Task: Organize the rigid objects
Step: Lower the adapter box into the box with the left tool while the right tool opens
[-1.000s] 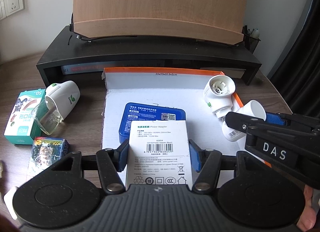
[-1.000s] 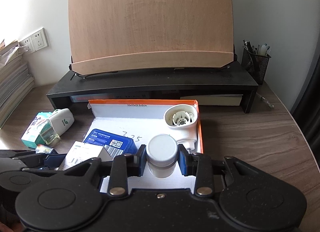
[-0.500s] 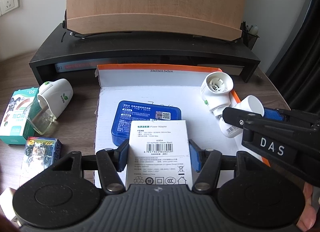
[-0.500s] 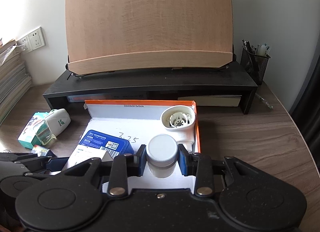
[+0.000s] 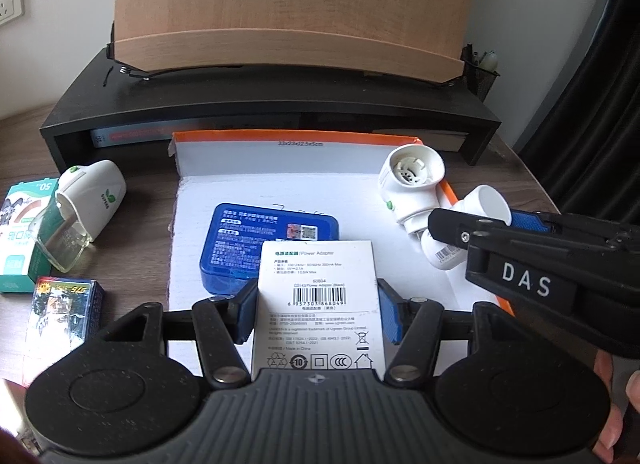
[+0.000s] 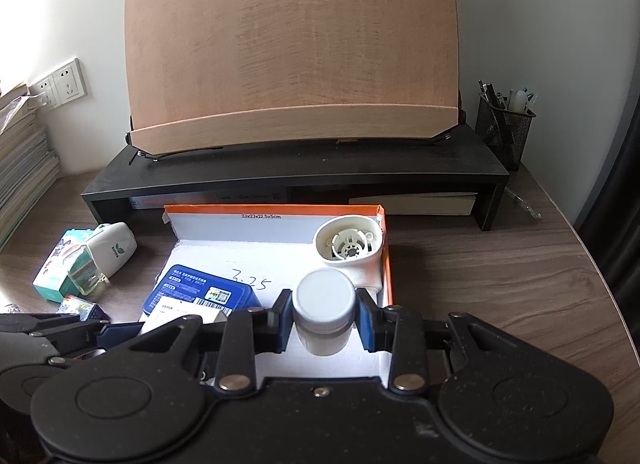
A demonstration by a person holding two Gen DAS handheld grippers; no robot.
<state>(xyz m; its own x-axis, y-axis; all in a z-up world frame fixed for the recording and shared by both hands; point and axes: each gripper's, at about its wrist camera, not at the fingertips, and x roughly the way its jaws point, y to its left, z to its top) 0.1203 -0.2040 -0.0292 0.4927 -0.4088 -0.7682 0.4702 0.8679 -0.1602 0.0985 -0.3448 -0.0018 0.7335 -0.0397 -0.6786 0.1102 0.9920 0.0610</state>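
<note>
My left gripper has its blue pads clamped on the sides of a white adapter box, barcode side up, over the shallow orange-edged tray. Just beyond it a blue case lies flat in the tray. At the tray's right edge sits a white plug-in unit. My right gripper reaches in from the right, closed on a white bottle. Left of the tray, on the desk: another plug-in unit, a green box, and a card pack.
</note>
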